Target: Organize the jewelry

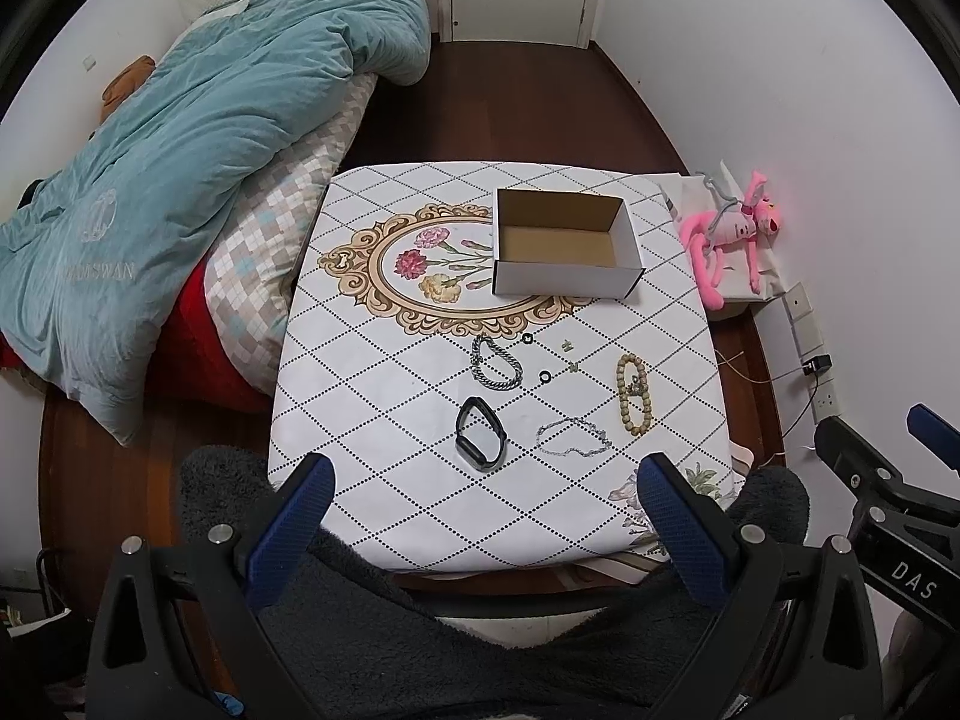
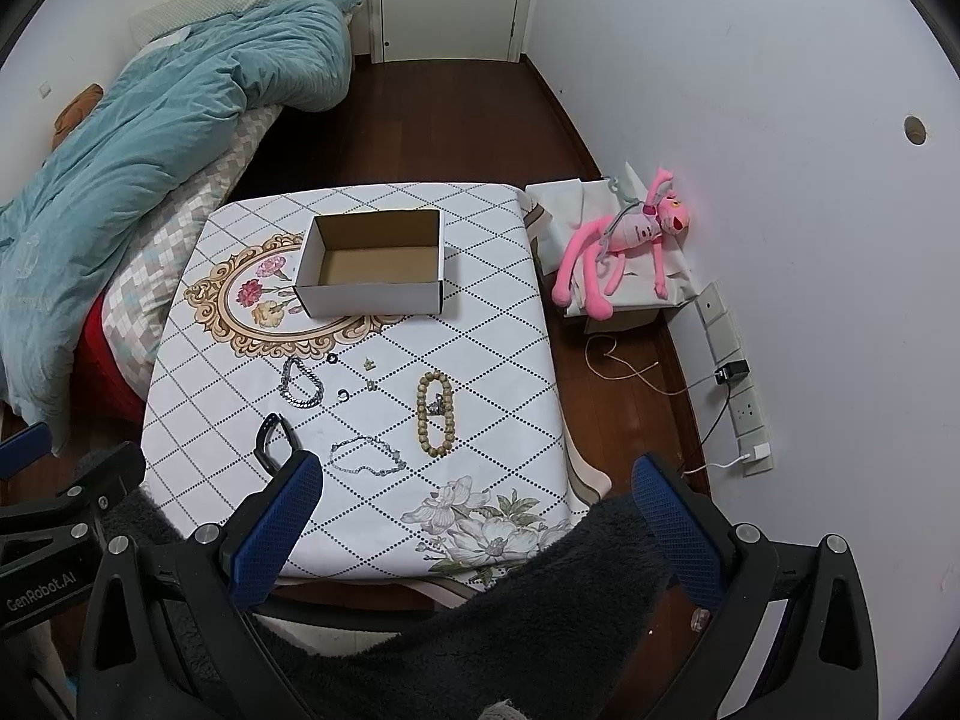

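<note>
While both tongs hang spread, the black band (image 1: 480, 433) lies beyond the left tongs (image 1: 486, 516).

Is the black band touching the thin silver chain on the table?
Apart. The left wrist view shows bare tablecloth between the black band and the thin silver chain.

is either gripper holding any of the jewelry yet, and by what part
Nothing is held. The left gripper and right gripper are both open and empty, short of the jewelry. The black band lies on the table untouched.
</note>
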A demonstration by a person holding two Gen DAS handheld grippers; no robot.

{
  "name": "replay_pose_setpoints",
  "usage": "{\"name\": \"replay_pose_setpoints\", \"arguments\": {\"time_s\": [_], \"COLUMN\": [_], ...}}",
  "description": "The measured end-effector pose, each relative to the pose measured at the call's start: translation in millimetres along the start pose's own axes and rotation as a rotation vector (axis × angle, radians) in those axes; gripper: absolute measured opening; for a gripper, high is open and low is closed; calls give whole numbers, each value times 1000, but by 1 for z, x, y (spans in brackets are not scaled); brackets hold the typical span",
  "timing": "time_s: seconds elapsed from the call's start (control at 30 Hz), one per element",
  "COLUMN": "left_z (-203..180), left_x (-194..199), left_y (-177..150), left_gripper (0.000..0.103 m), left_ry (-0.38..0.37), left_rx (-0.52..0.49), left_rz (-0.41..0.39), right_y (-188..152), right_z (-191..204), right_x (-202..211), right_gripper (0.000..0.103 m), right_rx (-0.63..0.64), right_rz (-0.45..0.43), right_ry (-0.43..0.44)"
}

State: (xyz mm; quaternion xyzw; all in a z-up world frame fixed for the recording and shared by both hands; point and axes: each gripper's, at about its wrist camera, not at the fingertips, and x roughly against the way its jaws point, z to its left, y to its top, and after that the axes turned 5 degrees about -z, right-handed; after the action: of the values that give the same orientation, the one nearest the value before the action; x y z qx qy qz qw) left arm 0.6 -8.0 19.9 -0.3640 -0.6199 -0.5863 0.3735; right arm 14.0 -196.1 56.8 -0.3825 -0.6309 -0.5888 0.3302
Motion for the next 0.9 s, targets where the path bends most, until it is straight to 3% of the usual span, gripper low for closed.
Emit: {"name": "replay_pose_setpoints", "arguments": {"time_s": [0.9], "left_z": [-1], "left_x": [3], "left_y": [2], "left_gripper": [103], "left_ry": [-2], "left_rx": [5], "left_rz": [-11], "right_y": [12], "right_z": [-1], "right_x": [8], "right_gripper": [103], "right_rx": [-1], "right_rz": [-15], "right_ry": [5]}}
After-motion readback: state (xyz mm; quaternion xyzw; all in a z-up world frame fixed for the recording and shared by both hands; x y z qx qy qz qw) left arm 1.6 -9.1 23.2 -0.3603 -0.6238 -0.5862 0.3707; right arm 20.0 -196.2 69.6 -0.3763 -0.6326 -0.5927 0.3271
